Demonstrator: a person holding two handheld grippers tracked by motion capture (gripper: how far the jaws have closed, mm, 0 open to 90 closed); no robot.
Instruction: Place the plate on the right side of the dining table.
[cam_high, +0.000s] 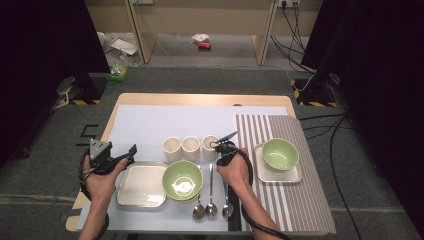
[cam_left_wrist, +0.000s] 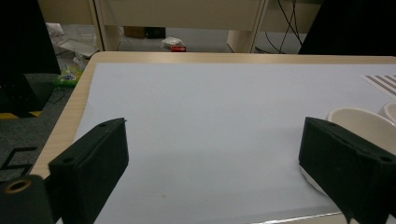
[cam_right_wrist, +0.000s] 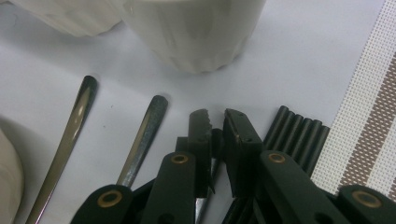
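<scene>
Just below the right-hand cup (cam_high: 210, 146), the right gripper (cam_high: 224, 148) points down at the white mat (cam_high: 150, 125), held in the person's right hand (cam_high: 234, 171). From the gripper's own view its jaws stand nearly together around the handle tip of a spoon (cam_right_wrist: 205, 196), whose bright metal shows in the narrow gap between the toothed pads; whether the pads already press on it I cannot tell. That spoon (cam_high: 227, 202) is the rightmost of three lying side by side below the cup, bowls toward the person; the middle spoon (cam_high: 211, 200) and the left spoon (cam_high: 199, 205) lie just to its left, handles pointing up toward the cups. The cup itself stands just beyond the jaw tips, a ribbed cream one, with a second cup (cam_high: 190, 148) and a third cup (cam_high: 171, 148) in a row to its left.

Left of the spoons, and below the middle cup, sits a green bowl (cam_high: 183, 180), its rim overlapping a square white plate (cam_high: 141, 185) farther left. Right of the cup lies a striped placemat (cam_high: 290, 200), bearing another square plate (cam_high: 278, 173) with a second green bowl (cam_high: 280, 153) on it.

Well to the left of the cup row, the left gripper (cam_high: 122, 157) hovers over the mat's left part in the person's left hand (cam_high: 101, 180), its jaws wide apart with nothing between them.
</scene>
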